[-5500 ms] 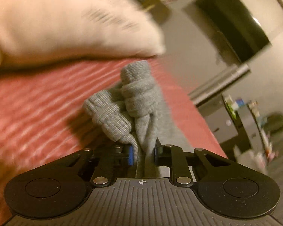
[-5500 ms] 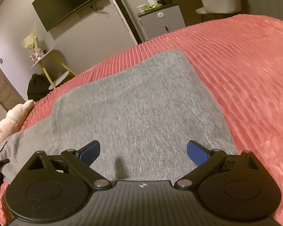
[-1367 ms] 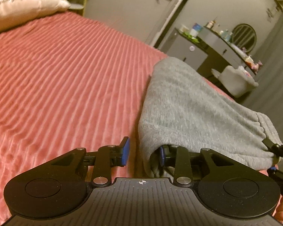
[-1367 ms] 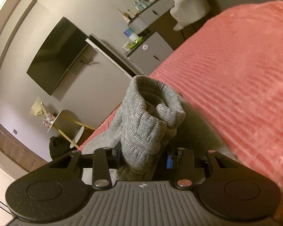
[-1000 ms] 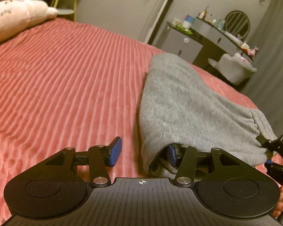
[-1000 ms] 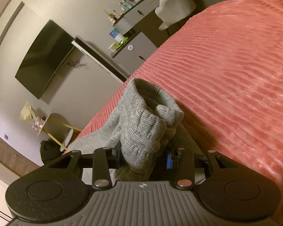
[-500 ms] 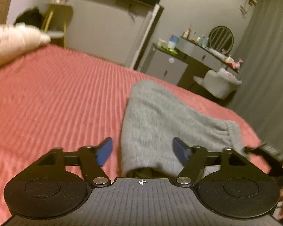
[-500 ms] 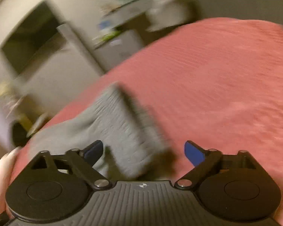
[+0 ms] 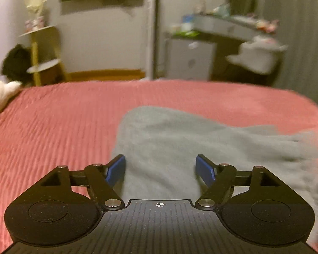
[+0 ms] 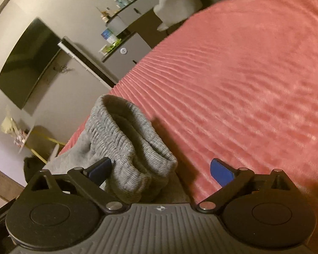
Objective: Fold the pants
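Grey knit pants [image 9: 180,144] lie folded on the red ribbed bedspread [image 9: 53,127], stretching from the middle to the right in the blurred left wrist view. My left gripper [image 9: 161,166] hovers open over their near edge, nothing pressed between its blue pads. In the right wrist view the ribbed cuff end of the pants [image 10: 127,148] rests bunched on the bedspread [image 10: 243,84]. My right gripper [image 10: 162,169] stands wide open around that cuff, with its left pad beside the fabric and its right pad well clear of it.
Beyond the bed's far edge stand a grey cabinet [image 9: 190,59], a cluttered dresser with a round mirror [image 9: 241,2], a white chair [image 9: 260,55] and a yellow side table [image 9: 40,50]. A wall television [image 10: 25,63] hangs above. A pale pillow [image 9: 0,93] lies at the bed's left.
Both grippers let go of the pants and opened wide. The left one drew back and swung, its view now facing the far wall. The cuff end dropped onto the bed under the right gripper.
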The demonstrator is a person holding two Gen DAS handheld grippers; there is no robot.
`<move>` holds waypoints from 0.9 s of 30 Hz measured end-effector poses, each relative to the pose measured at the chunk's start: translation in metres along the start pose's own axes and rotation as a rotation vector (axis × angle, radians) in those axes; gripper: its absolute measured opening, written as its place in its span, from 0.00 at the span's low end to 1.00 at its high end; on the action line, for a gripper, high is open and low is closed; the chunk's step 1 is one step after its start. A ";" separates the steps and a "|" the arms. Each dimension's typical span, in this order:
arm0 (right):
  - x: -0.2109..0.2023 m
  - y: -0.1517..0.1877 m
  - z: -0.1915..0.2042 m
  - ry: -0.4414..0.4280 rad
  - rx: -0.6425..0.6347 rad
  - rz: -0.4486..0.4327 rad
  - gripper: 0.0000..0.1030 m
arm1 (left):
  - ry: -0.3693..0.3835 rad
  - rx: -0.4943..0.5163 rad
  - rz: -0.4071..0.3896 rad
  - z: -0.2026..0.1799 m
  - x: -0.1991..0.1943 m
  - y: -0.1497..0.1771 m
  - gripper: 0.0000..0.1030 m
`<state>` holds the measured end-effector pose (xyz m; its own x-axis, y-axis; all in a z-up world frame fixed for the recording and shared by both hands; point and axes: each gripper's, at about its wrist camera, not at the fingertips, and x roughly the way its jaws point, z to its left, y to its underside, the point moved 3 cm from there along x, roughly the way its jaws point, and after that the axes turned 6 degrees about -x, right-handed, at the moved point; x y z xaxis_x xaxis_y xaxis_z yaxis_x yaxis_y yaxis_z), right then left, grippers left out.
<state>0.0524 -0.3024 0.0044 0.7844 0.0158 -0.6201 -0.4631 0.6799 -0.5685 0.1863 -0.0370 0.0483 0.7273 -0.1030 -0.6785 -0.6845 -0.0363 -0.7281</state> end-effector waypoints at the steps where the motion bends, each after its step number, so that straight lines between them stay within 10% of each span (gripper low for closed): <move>1: 0.001 0.001 0.000 -0.001 -0.001 -0.008 0.96 | -0.062 0.006 0.015 0.002 0.016 -0.001 0.81; 4: 0.009 0.004 0.000 -0.001 -0.013 -0.011 0.96 | -0.122 -0.028 0.041 0.008 0.047 -0.002 1.00; 10: 0.012 0.005 -0.004 -0.023 -0.005 -0.023 0.96 | -0.140 -0.035 0.021 0.009 0.050 0.004 1.00; 15: 0.012 0.005 -0.009 -0.039 0.032 -0.027 0.96 | -0.014 -0.092 0.016 0.016 0.000 0.027 1.00; 20: 0.013 0.005 -0.007 -0.036 0.034 -0.025 0.96 | -0.008 0.096 0.004 0.009 -0.016 0.088 1.00; 27: 0.005 0.005 -0.019 -0.071 0.109 -0.020 0.96 | 0.015 -0.075 0.067 0.021 -0.052 0.086 1.00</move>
<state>0.0462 -0.3133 -0.0121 0.8221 0.0502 -0.5672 -0.4024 0.7560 -0.5163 0.0912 -0.0136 0.0191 0.6794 -0.1230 -0.7234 -0.7337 -0.1031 -0.6716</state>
